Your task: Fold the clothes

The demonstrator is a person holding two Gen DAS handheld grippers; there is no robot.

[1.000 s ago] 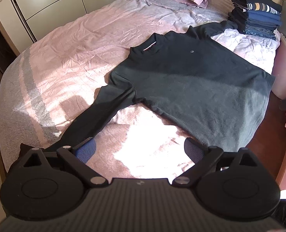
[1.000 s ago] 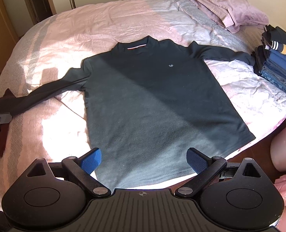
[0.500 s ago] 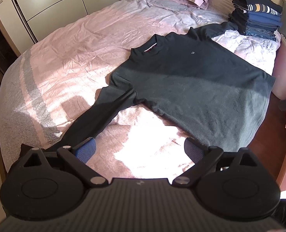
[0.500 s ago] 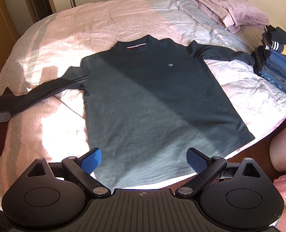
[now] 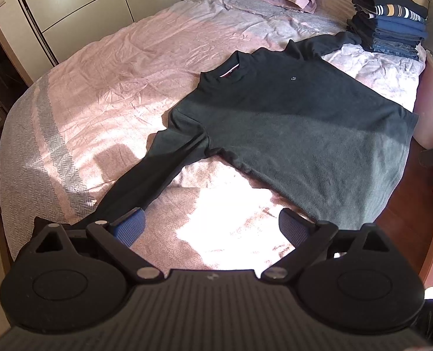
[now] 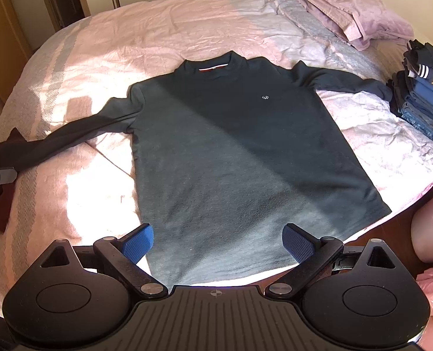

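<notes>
Dark green long-sleeved sweater lying flat on pink bedspread, left gripper gaping wide near sleeve cuff, right gripper gaping wide above hem.

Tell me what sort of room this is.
A home bedroom, most likely: a wide bed with pink bedding, pillows at its head, wardrobe doors behind, and a stack of folded clothes beside the spread dark sweater.
</notes>
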